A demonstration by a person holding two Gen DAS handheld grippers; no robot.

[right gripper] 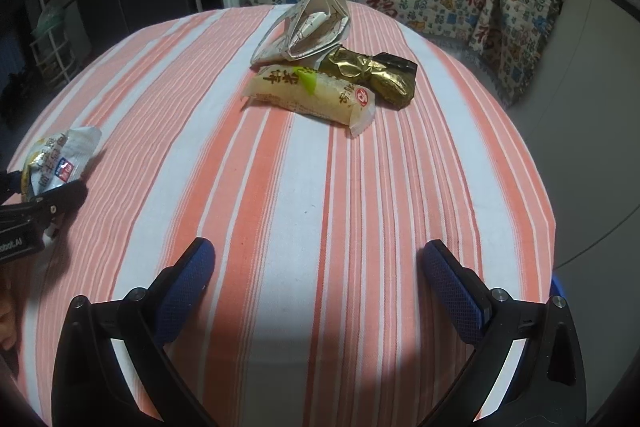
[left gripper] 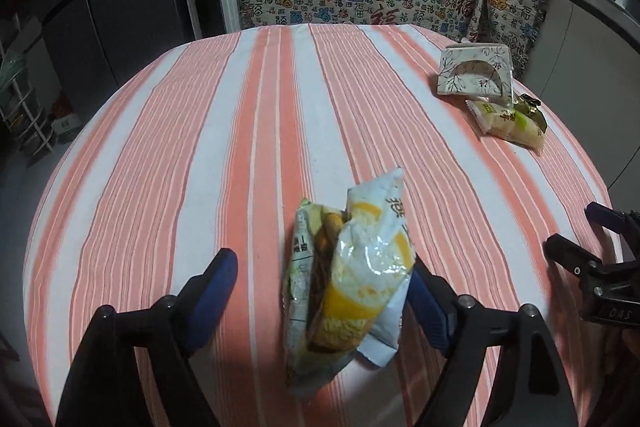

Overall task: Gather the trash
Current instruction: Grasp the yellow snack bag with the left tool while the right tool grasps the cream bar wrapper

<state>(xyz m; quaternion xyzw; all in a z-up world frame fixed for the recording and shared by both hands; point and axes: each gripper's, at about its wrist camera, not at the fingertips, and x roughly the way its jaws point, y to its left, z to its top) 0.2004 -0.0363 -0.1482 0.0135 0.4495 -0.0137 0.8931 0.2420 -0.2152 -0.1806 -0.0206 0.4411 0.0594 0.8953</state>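
Orange-and-white striped tablecloth (right gripper: 280, 187), gold wrapper (right gripper: 372, 75) (crinkled foil), yellow-white snack packet (left gripper: 360, 267).

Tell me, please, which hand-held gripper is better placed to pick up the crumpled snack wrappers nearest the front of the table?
The left hand-held gripper: it is open with the snack wrappers already between its fingers. The right hand-held gripper is open over bare tablecloth.
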